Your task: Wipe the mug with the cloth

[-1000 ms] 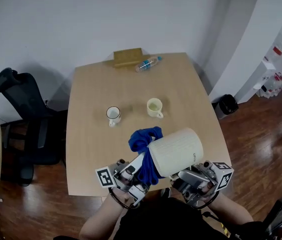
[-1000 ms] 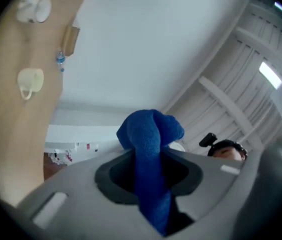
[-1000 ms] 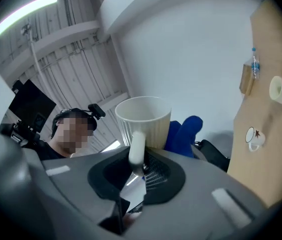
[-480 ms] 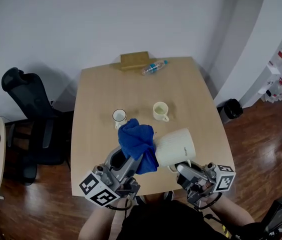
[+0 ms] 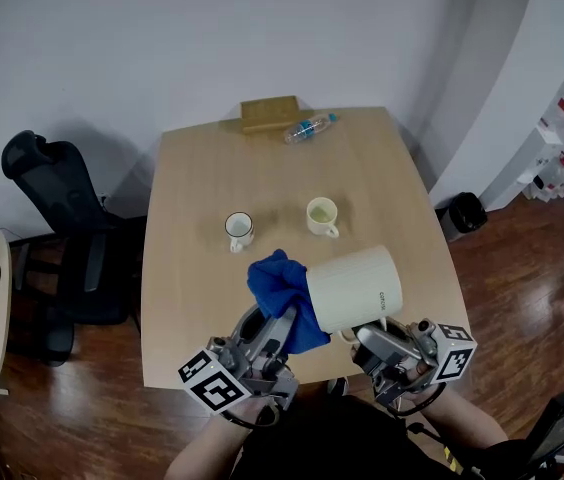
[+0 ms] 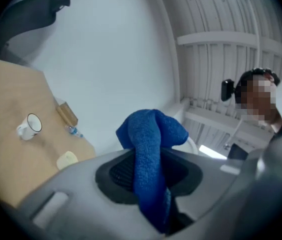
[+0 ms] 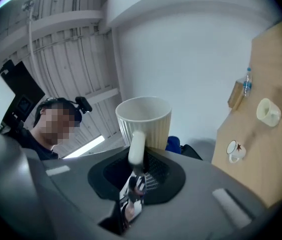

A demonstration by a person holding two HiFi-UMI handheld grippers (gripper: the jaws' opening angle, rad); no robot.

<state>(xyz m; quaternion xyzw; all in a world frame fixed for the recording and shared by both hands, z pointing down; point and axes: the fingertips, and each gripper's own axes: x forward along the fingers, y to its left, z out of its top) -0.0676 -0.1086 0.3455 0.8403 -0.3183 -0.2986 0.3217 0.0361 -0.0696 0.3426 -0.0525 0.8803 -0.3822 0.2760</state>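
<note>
At the table's (image 5: 392,183) far edge: wooden block (image 5: 268,114), bottle (image 5: 310,127). Centre: white cup (image 5: 239,229), cream cup (image 5: 321,215). Over the near edge: left gripper (image 5: 280,322) pinches cloth (image 5: 280,284); right gripper (image 5: 374,336) pinches mug (image 5: 354,288) handle. Black chair (image 5: 57,228) to the left.

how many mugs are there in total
3. A big ribbed mug is held by its handle in the right gripper, above the table's near edge. A small dark-rimmed mug and a pale yellow mug stand side by side mid-table. None seems hidden.
</note>
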